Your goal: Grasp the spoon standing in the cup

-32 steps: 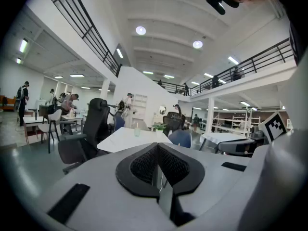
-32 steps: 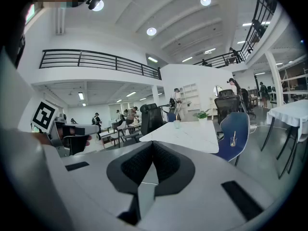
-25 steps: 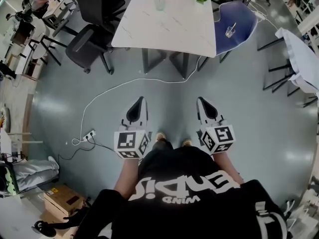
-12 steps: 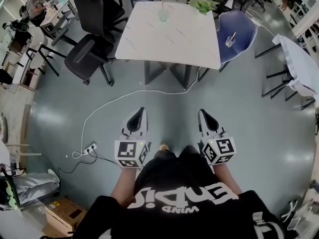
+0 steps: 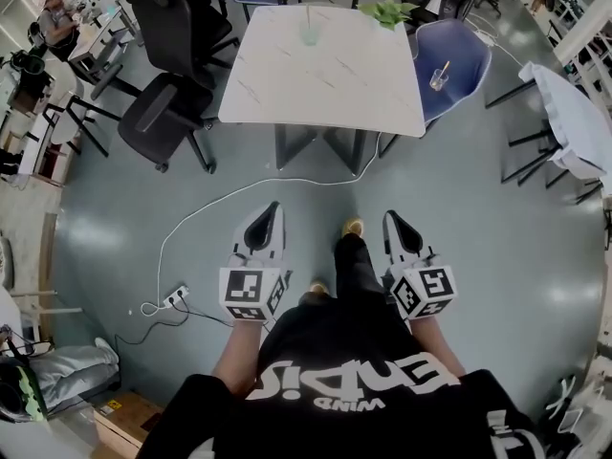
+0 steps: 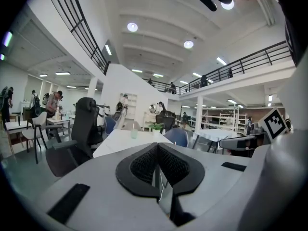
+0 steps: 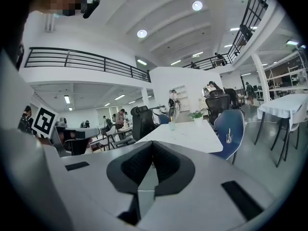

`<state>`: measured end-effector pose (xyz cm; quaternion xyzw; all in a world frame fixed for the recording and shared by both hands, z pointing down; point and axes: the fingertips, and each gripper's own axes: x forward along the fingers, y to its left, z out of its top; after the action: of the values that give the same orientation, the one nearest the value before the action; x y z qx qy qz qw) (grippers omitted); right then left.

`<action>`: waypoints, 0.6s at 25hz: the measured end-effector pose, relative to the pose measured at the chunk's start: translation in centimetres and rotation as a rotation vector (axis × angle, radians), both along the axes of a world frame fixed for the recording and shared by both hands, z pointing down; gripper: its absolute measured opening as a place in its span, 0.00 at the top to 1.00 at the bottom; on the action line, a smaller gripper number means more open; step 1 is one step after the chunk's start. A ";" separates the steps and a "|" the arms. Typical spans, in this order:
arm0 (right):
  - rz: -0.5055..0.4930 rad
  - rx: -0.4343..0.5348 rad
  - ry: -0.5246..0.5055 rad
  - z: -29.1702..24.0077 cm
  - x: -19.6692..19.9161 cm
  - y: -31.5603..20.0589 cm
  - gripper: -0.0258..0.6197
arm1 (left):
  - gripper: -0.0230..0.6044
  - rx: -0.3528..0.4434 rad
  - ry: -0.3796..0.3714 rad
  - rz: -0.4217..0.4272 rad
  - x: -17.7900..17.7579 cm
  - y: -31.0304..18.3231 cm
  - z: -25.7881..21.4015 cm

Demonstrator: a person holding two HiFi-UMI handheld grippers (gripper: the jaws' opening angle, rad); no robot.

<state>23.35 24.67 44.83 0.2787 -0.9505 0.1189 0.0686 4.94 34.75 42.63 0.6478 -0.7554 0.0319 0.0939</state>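
A clear glass cup with a spoon standing in it rests on the seat of a blue chair right of the white table. The right gripper view shows the same cup far ahead. A second, greenish cup stands on the table's far side, seen as the greenish cup in the left gripper view. My left gripper and right gripper are held side by side over the floor, well short of the table. Both are shut and hold nothing.
Black office chairs stand left of the table. A white cable runs over the floor to a power strip. A potted plant sits on the table's far edge. A white-covered table is at the right.
The person has stepped forward: one foot now shows ahead between the grippers, and the power strip has slid down the view. Both grippers stay shut and side by side.
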 end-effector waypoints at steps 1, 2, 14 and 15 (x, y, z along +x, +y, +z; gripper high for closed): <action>-0.002 0.004 -0.001 0.0 -0.3 -0.4 0.94 | 0.94 0.003 0.000 -0.002 -0.3 -0.3 0.0; -0.003 0.007 -0.003 -0.1 -0.6 -0.8 0.94 | 0.94 0.006 -0.001 -0.003 -0.5 -0.6 0.0; -0.012 0.029 -0.028 0.1 -4.6 -8.6 0.94 | 0.94 0.034 0.004 -0.034 -3.6 -6.9 0.1; -0.015 0.032 -0.029 -0.1 -5.1 -9.4 0.94 | 0.94 0.031 0.000 -0.040 -4.1 -7.4 0.1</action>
<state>18.24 15.27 44.77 0.2710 -0.9552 0.1073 0.0513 0.86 27.30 42.70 0.6337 -0.7687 0.0185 0.0845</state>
